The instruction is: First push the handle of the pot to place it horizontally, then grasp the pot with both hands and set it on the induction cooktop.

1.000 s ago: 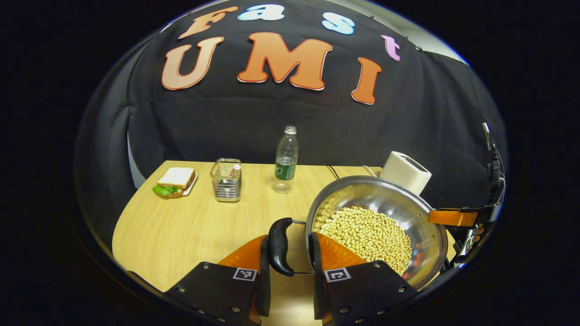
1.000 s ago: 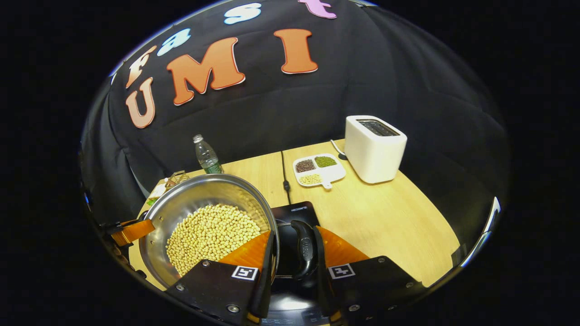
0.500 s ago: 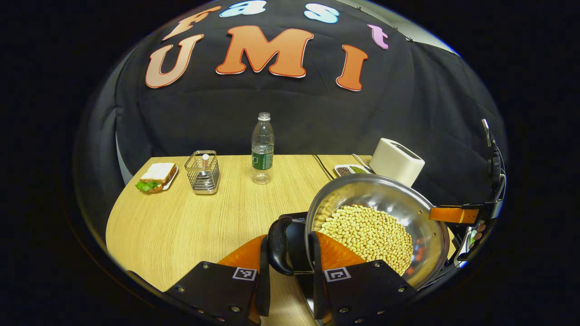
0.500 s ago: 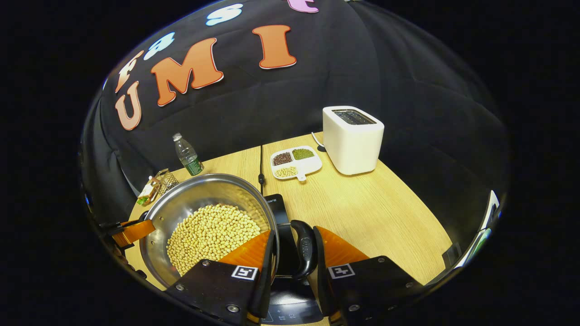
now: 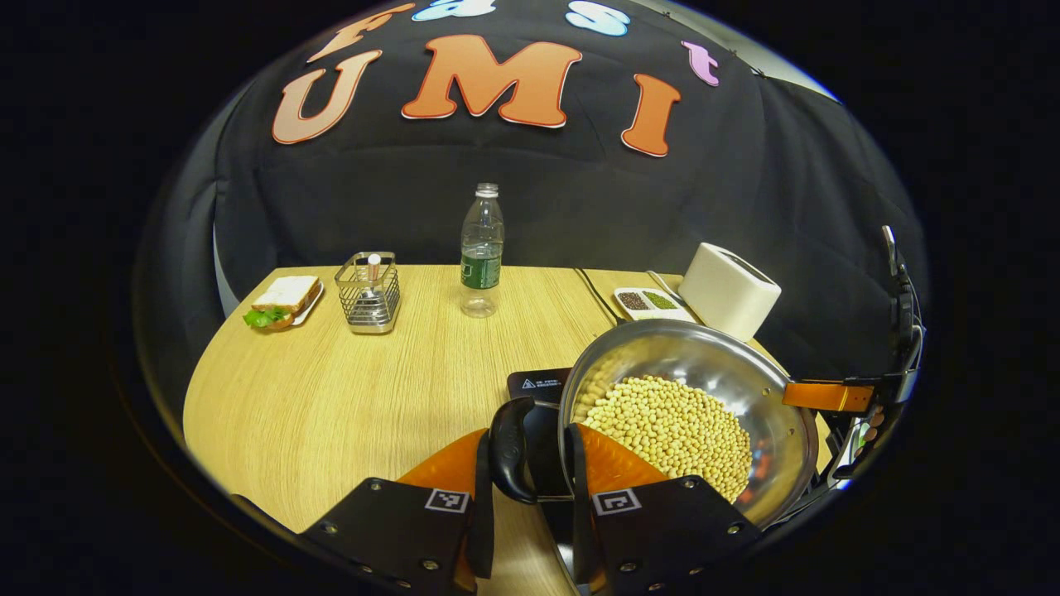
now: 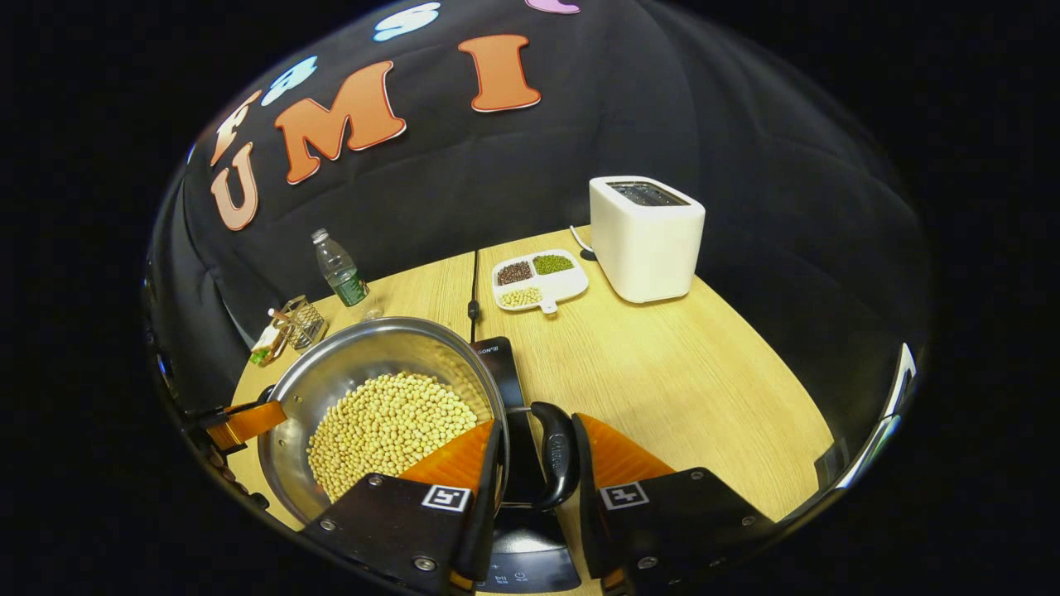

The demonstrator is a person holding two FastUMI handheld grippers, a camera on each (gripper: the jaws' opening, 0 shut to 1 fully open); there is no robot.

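A steel pot [image 5: 712,364] full of pale soybeans hangs between both grippers over the black induction cooktop [image 5: 537,385]. My left gripper [image 5: 527,463] is shut across the pot's black side handle [image 5: 510,451], with one finger outside the handle and the other inside the rim. In the right gripper view the pot [image 6: 364,364] lies left of centre. There my right gripper [image 6: 537,463] is shut the same way on the opposite black handle [image 6: 558,455]. The cooktop [image 6: 497,364] shows beneath and ahead. I cannot tell whether the pot's base touches it.
On the wooden table [image 5: 331,397] stand a water bottle [image 5: 480,248], a wire basket [image 5: 368,281] and a sandwich on a plate [image 5: 281,300] at the back left. A white toaster [image 6: 646,236] and a divided dish of beans [image 6: 538,280] sit at the back right, beside a black cable [image 6: 474,290].
Both grippers have carried the pot sideways across the table until it is over the cooktop, which now shows beneath it in the left gripper view. Both grips are unchanged.
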